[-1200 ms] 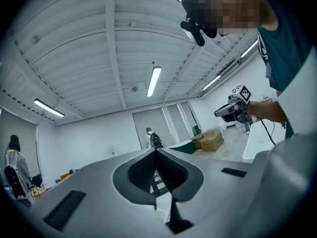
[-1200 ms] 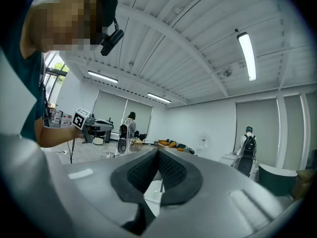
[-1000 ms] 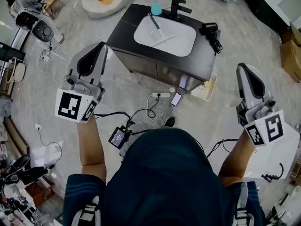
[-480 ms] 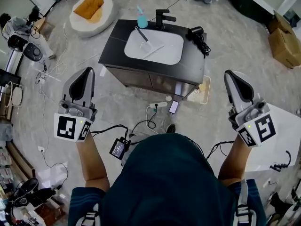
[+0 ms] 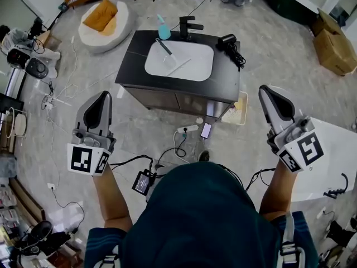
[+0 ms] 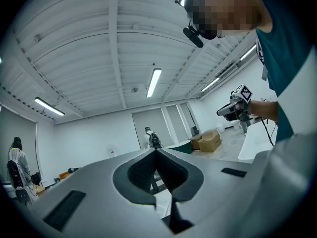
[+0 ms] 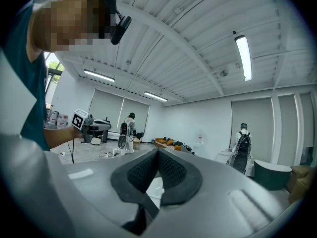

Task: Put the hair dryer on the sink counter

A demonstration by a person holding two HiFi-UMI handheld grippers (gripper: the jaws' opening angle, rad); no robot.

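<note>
- Hair dryer (image 5: 227, 39): we see it, black, lying on the far right corner of the sink counter (image 5: 131, 60), to the right of the black faucet (image 5: 188, 25). Its cord (image 5: 239, 58) lies bundled just beside it, on the near side, also on the dark top.
- The white basin (image 5: 189, 66) sits in the middle of the counter, and two slim things lie inside it; what they are we cannot tell.
- A blue bottle (image 5: 164, 31) stands at the far edge, just left of the faucet.
- Left gripper (image 5: 102, 96): we hold it over the floor, near and to the left of the counter, well apart from the hair dryer. In the left gripper view the left gripper (image 6: 157, 151) has its jaws clenched, tips together, with nothing between them.
- Right gripper (image 5: 269, 92): we hold it over the floor on the right, nearer to us than the counter, also apart from the hair dryer. In the right gripper view the right gripper (image 7: 157, 151) has its jaws pressed together as well, and it grasps nothing.
- On the floor, a white basket (image 5: 241, 106) stands against the near right corner of the counter, and a phone (image 5: 206, 130) lies near it.
- A cardboard box (image 5: 333, 43) stands far to the right.
</note>
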